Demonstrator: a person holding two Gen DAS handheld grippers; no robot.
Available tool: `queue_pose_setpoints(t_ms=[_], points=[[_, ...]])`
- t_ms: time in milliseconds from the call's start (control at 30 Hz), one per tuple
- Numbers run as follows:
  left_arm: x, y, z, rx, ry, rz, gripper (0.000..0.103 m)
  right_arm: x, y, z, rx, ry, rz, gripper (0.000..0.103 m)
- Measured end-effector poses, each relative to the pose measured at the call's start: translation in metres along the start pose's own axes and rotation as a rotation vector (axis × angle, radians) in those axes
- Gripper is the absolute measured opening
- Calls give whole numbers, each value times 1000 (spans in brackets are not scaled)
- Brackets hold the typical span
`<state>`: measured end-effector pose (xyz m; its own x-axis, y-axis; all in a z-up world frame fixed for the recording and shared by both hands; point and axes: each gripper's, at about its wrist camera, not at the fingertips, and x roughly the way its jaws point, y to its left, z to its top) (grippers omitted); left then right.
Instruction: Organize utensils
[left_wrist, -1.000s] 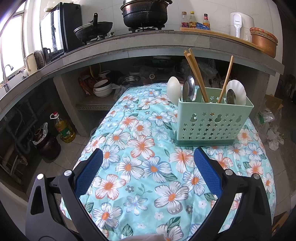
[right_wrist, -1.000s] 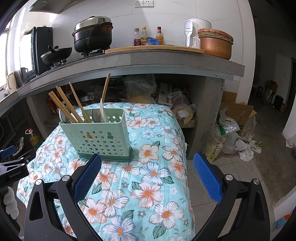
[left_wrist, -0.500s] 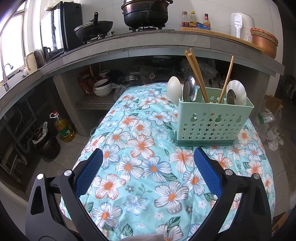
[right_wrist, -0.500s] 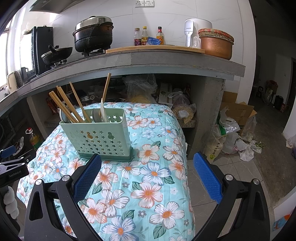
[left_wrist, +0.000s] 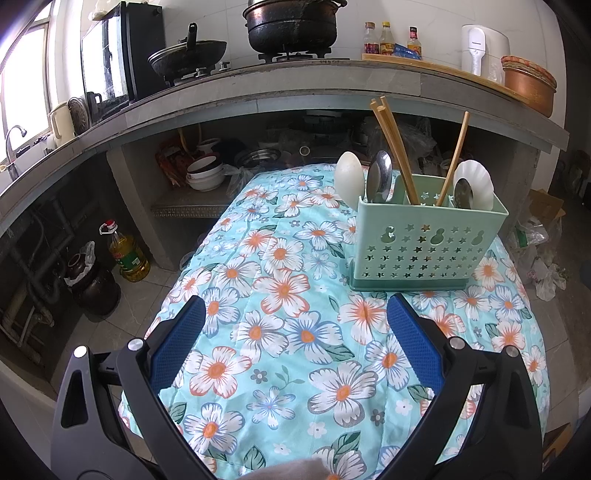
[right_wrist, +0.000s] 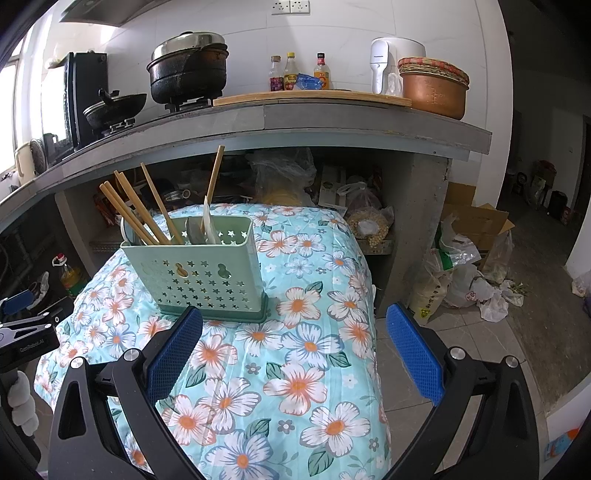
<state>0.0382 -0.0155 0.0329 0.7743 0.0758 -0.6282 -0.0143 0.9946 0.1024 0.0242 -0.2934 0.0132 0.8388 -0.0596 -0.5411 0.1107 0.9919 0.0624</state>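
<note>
Utensils (left_wrist: 384, 173) all stood in the caddy (left_wrist: 424, 243); the left gripper (left_wrist: 295, 347) and right gripper (right_wrist: 293, 347) gaped wide, empty; seemingly finished.

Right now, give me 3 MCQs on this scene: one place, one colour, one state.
1. Where does the utensil caddy stand?
A. on the floral cloth
B. on the stove counter
C. on the floor

2. What colour is the caddy?
A. red
B. pale green
C. black

3. How are the left gripper and right gripper?
A. both shut on chopsticks
B. one holds a spoon
C. both open, holding nothing

Answers:
1 A: its base sits on the floral cloth, below the counter.
2 B: its star-punched wall is pale green.
3 C: the jaws of both are spread apart with only cloth or floor between; the chopsticks stay in the caddy.
</note>
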Motion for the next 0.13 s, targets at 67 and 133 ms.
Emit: queue_pose_setpoints(t_ms=[67,133], points=[[1,1,1,-2,2,1,95,0,1,0,-1,0,1,97],[0,1,-2,-4,4,3,95,0,1,0,-1,0,1,97]])
